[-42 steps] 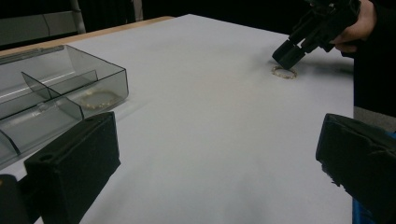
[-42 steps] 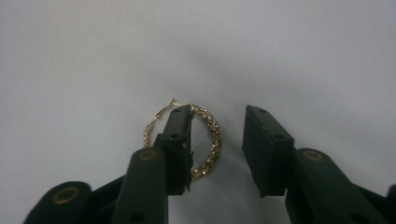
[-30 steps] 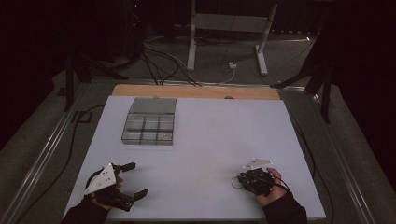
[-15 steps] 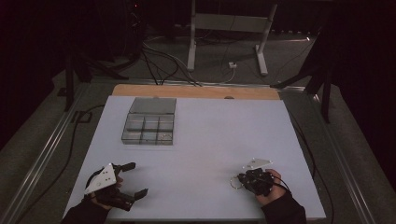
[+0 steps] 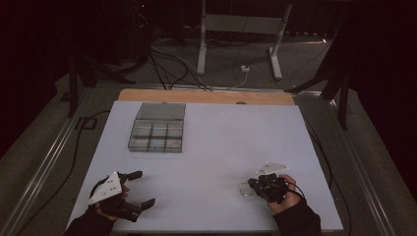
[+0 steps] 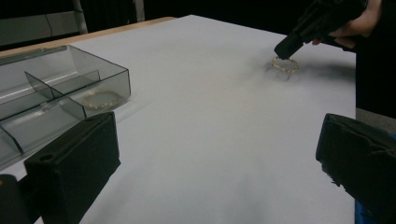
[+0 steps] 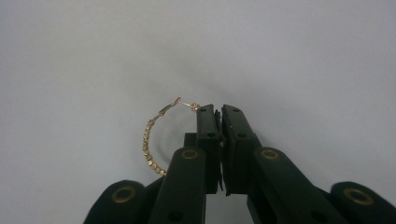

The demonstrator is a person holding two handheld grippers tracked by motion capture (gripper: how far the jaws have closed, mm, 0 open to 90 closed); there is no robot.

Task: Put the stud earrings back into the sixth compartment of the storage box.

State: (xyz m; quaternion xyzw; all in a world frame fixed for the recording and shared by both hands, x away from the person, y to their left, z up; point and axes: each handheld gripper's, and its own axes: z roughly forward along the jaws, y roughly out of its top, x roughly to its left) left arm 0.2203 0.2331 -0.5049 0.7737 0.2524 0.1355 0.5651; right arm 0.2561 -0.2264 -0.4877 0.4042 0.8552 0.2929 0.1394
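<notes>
Best to lift slowly and keep the squeeze steady, as a thin hoop [image 7: 150, 140] may slip or turn between flat pads; better to carry low toward the box [image 5: 157, 133] and release over a free compartment.

Right gripper [image 7: 219, 111] closed on the hoop's rim, hoop lying on the table [image 5: 221, 142] at the near right, hand low and angled down to the sheet; left gripper [image 5: 139, 188] wide open, holding nothing, resting near the left front edge; farther off, box at mid-left with another hoop [image 6: 101, 98] in one compartment.
</notes>
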